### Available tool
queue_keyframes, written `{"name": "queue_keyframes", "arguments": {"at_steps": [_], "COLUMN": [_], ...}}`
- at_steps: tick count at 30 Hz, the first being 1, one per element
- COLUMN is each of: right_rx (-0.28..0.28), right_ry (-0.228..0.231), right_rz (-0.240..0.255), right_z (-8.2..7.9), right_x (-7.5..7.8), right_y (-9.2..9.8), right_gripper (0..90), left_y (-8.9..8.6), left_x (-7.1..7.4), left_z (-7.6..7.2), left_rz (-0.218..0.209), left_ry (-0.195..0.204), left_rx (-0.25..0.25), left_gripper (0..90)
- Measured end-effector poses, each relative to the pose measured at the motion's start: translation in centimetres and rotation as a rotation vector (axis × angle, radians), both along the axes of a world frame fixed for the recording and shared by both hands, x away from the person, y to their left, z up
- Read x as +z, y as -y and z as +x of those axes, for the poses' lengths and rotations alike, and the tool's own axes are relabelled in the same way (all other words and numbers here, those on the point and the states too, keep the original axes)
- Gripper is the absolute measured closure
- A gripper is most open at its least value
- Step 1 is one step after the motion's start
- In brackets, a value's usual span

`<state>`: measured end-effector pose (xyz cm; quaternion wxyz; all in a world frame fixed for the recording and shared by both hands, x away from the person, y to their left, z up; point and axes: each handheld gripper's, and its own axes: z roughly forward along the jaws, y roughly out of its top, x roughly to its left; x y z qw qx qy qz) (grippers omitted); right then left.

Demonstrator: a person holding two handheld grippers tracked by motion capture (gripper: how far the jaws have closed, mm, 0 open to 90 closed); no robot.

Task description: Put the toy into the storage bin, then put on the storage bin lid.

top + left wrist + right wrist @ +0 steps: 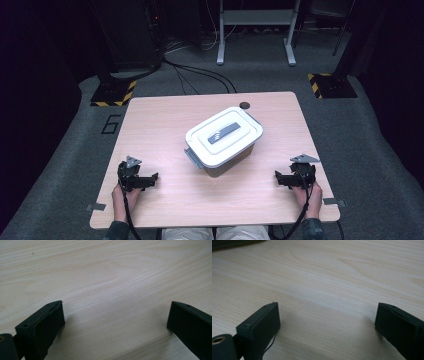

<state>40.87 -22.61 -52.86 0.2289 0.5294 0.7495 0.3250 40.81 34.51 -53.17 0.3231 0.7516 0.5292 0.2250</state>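
High view: lidded box sitting mid-surface, white lid seated on it, grey latch sticking out at its 8 o'clock corner. Left gripper resting at the box's 8 o'clock, right gripper at its 4 o'clock, both well apart from it. Both are standing released, jaws spread over bare surface, grasping nothing. Contents are staying hidden; possibly latched. No handling of the box is showing yet; reach and grasp are remaining.
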Motion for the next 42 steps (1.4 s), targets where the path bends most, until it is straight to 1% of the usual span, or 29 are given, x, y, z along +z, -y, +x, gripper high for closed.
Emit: {"name": "queue_keyframes", "arguments": {"at_steps": [17,25,42], "right_rx": [-0.001,-0.001,-0.001], "right_ry": [0.0,0.0,0.0], "right_rz": [-0.001,-0.001,-0.001], "right_z": [0.0,0.0,0.0], "right_x": [-0.01,-0.01,-0.01], "right_y": [-0.01,-0.01,-0.02], "right_gripper": [5.3,5.3,5.3], "left_y": [0.18,0.17,0.23], "left_x": [-0.02,0.02,-0.02], "left_z": [-0.03,-0.04,-0.07], "left_rz": [-0.001,0.0,-0.001], "left_ry": [0.002,-0.002,0.002], "left_rx": [0.018,0.016,0.023], "left_gripper": [1.0,1.0,1.1]}}
